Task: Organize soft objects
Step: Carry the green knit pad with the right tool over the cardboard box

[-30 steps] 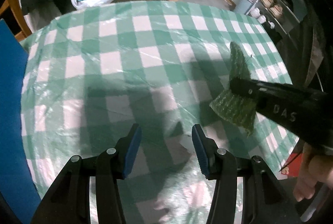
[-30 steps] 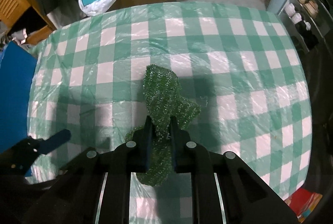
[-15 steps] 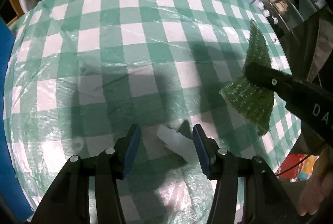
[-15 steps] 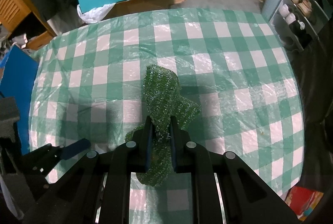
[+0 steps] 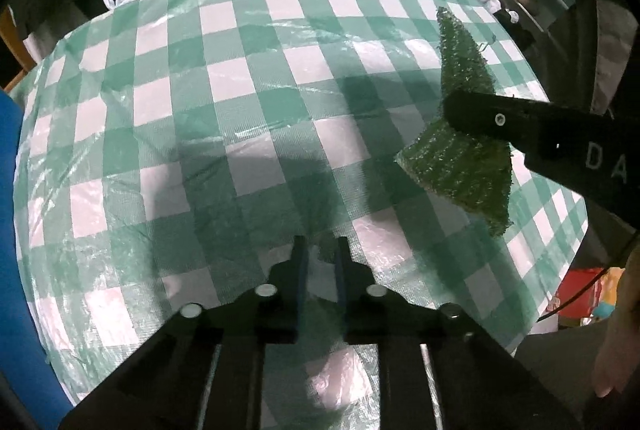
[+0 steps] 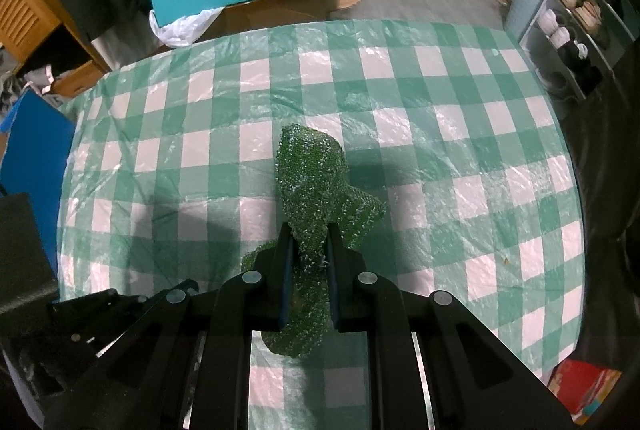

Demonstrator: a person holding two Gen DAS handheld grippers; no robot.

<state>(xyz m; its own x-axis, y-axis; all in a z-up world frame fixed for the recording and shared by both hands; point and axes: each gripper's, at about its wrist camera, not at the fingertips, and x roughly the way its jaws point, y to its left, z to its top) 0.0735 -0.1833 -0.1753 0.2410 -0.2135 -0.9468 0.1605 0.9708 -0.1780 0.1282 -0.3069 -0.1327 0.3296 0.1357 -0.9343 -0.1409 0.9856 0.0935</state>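
Green mesh cloth hung clamped in the right gripper above the checked tablecloth. Only the left view showed the left gripper pinched together, nothing visible between its pads.

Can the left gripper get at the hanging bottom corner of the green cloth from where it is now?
Probably yes. The green cloth hangs pinched in the right gripper, its lower corner dangling free above the checked tablecloth. Nothing lies between it and the left gripper, but that gripper's jaws are shut and must open first.
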